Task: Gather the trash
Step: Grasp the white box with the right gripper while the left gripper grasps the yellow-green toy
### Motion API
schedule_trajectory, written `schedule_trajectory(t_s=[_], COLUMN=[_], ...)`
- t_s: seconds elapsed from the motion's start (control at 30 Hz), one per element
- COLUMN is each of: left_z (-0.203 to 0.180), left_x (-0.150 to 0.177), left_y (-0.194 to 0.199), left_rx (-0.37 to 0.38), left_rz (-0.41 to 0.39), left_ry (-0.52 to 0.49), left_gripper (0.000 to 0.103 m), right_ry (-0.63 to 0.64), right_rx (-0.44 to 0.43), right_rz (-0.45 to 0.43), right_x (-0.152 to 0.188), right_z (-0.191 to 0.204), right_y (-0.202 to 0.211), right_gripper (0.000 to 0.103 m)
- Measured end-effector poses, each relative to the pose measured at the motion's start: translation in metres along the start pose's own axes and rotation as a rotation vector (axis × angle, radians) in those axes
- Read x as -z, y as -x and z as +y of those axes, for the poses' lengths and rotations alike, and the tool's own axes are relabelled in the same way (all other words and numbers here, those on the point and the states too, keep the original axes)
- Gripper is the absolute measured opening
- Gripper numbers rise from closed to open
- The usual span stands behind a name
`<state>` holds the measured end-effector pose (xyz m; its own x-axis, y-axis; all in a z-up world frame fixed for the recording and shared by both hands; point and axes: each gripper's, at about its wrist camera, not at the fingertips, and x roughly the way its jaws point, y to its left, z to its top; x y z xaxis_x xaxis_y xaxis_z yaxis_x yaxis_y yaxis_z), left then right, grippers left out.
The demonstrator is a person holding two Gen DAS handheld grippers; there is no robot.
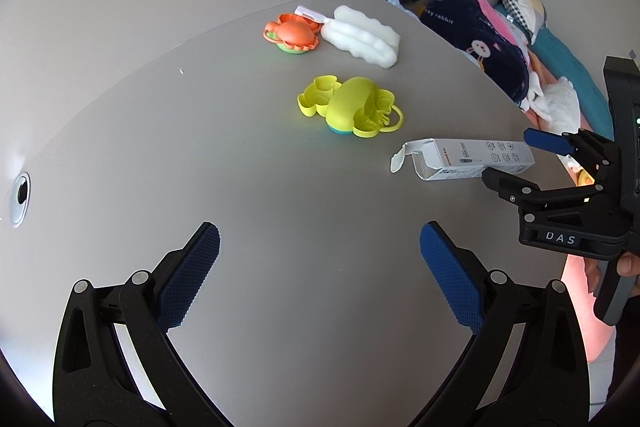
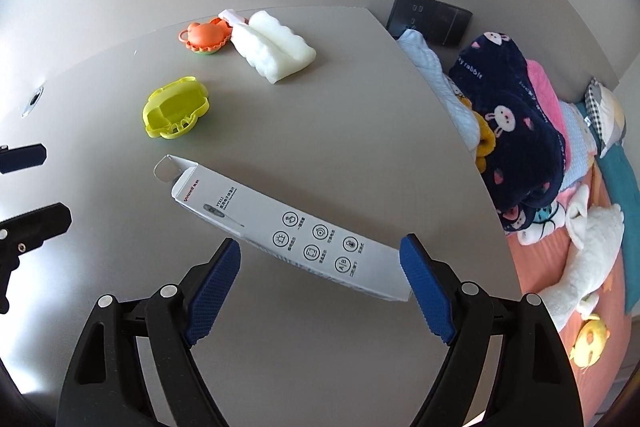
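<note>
Right wrist view: right gripper (image 2: pixel 320 267) fingers spread around white box (image 2: pixel 288 227), yellow toy (image 2: pixel 174 113) beyond; left gripper (image 1: pixel 320 255) likewise spread.

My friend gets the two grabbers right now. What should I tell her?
Left gripper: open, empty, over bare grey table.
Right gripper: open, its fingers either side of the near end of the long white cardboard box with its far flap open; not gripped yet.
White foam block, orange toy and yellow-green toy lie farther back.
Done: nothing collected that shows. Left: probably close on the box first; no bin in view.
</note>
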<state>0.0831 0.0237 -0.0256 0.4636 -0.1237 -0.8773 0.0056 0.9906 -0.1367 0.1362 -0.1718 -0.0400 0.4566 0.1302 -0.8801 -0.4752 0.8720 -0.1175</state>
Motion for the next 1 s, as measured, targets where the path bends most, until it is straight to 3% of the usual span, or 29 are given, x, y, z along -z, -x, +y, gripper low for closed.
schedule_trajectory(t_s=[0.2, 0.43, 0.5, 0.6, 0.73, 1.0], left_z=[0.002, -0.001, -0.003, -0.008, -0.017, -0.022], left_x=[-0.010, -0.019, -0.024, -0.033, -0.048, -0.068], left_y=[-0.003, -0.007, -0.010, -0.014, -0.024, -0.048], left_rx=[-0.034, -0.046, -0.049, -0.046, -0.045, -0.058], left_rz=[-0.008, -0.006, -0.007, -0.013, -0.015, 0.023], left_ry=[0.009, 0.013, 0.020, 0.029, 0.053, 0.188], left_gripper=[0.097, 0.097, 0.097, 0.097, 0.097, 0.097], right_ry=[0.099, 0.040, 0.016, -0.040, -0.127, -0.331], right_rx=[-0.016, -0.078, -0.092, -0.117, -0.097, -0.044], right_rz=[0.021, 0.027, 0.027, 0.028, 0.018, -0.009], right_x=[-0.008, -0.015, -0.015, -0.016, -0.016, -0.005], right_z=[0.009, 0.001, -0.003, -0.011, -0.024, -0.057], right_y=[-0.018, -0.029, -0.030, -0.030, -0.029, -0.026], right_gripper=[0.083, 0.083, 0.078, 0.063, 0.032, 0.030])
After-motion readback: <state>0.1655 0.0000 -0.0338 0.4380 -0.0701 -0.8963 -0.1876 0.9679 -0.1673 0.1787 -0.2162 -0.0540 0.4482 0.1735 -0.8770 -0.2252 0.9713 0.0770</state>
